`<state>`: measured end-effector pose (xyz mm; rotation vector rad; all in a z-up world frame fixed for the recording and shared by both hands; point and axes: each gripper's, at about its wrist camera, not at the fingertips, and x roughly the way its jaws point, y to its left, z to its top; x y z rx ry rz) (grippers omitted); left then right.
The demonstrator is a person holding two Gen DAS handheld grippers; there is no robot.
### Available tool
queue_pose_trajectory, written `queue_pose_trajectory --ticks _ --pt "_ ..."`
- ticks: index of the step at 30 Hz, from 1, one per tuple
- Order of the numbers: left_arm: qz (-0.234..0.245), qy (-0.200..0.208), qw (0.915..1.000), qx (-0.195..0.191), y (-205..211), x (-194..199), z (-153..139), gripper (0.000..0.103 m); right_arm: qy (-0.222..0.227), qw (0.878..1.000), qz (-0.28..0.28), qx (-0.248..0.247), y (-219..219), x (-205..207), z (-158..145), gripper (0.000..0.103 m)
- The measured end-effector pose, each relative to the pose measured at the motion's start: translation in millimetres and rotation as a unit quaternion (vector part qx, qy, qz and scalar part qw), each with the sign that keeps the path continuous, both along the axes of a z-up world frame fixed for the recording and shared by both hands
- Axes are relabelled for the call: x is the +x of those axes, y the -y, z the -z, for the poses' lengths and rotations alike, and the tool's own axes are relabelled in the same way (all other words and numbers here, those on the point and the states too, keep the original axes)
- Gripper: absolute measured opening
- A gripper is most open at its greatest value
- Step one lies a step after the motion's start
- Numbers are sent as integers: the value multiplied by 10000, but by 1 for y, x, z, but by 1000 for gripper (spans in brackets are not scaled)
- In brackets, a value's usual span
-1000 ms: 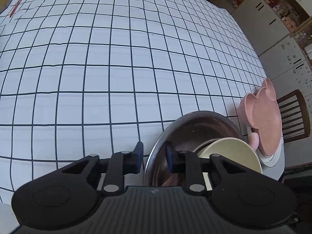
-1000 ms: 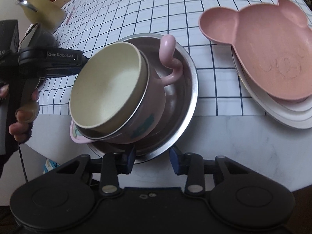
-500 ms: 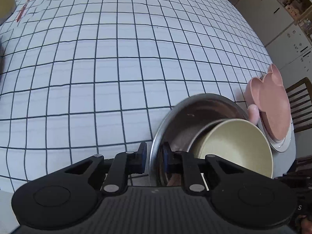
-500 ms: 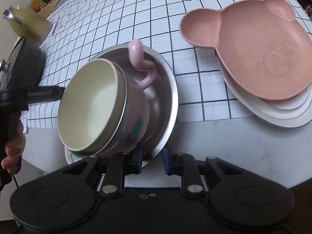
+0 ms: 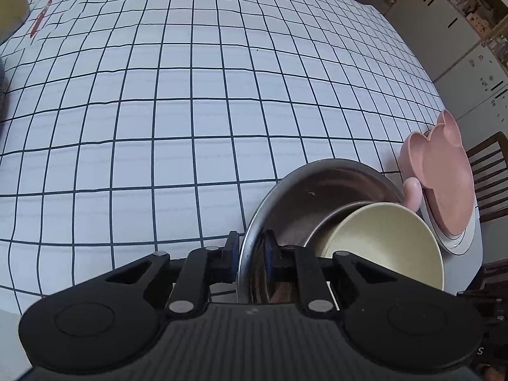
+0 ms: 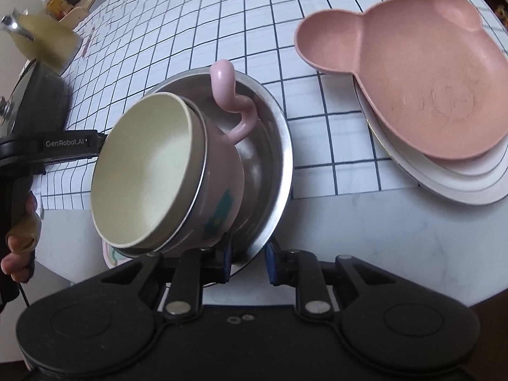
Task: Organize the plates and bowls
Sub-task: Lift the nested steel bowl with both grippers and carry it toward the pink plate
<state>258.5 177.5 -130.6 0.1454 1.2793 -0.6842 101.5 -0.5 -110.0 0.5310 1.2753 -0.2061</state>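
Bowls nested: cream bowl [image 6: 149,171] in pink cup [image 6: 219,187] in steel bowl [image 5: 320,197], tilted btwn both tools. Left gripper [image 5: 249,250] & right gripper [image 6: 247,258] each clamped on its rim. Pink plate [image 6: 422,82] stacked ahead-right. Left: set bowls down.

- A white tablecloth [image 5: 177,133] with a dark grid covered most of the table.
- A bare pale marble tabletop [image 6: 365,231] showed past the cloth's near edge.
- A red pen-like object [image 5: 39,23] lay on the cloth's far left.
- A wooden chair [image 5: 490,171] stood beside the table.
- White cabinets [image 5: 444,22] lined the far wall.
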Motion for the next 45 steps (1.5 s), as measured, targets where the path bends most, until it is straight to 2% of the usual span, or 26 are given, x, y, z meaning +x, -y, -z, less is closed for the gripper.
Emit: queue_pose_trajectory --ticks 15,17,19,21,25,29,34,35,37,38,39,40,45 --pt "-312 167 9993 -84 -15 -28 -16 14 -6 9978 -487 -457 4 4 -22 17" --pt "-300 41 9989 -349 -15 -31 -22 0 -4 9971 -552 -516 4 6 -25 17" --pt "-226 293 9989 -298 -10 -35 -30 0 47 9969 -603 -512 4 8 -30 15" --pt "-251 319 9992 -57 -4 -35 -26 0 110 9961 -650 -579 4 11 -36 13" --pt "-470 214 9981 -349 -14 -30 -30 0 79 9952 -744 -625 8 16 -34 12" --pt "-414 208 9983 -364 -23 -28 -30 0 22 9960 -727 -519 16 18 -28 11" --pt "-337 99 9989 -308 -30 -28 -23 5 23 9959 -814 -400 26 23 -18 13" --pt "-329 122 9990 -274 -30 -28 -21 9 -11 9960 -794 -400 28 23 -15 14" --pt "-346 60 9990 -290 -29 -28 -19 20 -78 9960 -800 -402 29 23 -10 19" --pt "-336 29 9989 -330 -27 -29 -18 30 -58 9962 -788 -374 30 21 -9 19" --pt "-339 30 9989 -326 -28 -28 -17 40 -21 9964 -786 -323 31 20 -9 24" --pt "-362 47 9989 -294 -26 -28 -16 43 13 9965 -781 -285 31 19 -9 27" --pt "-438 -39 9989 -169 -19 -27 -6 43 72 9967 -764 -279 32 13 -12 34"
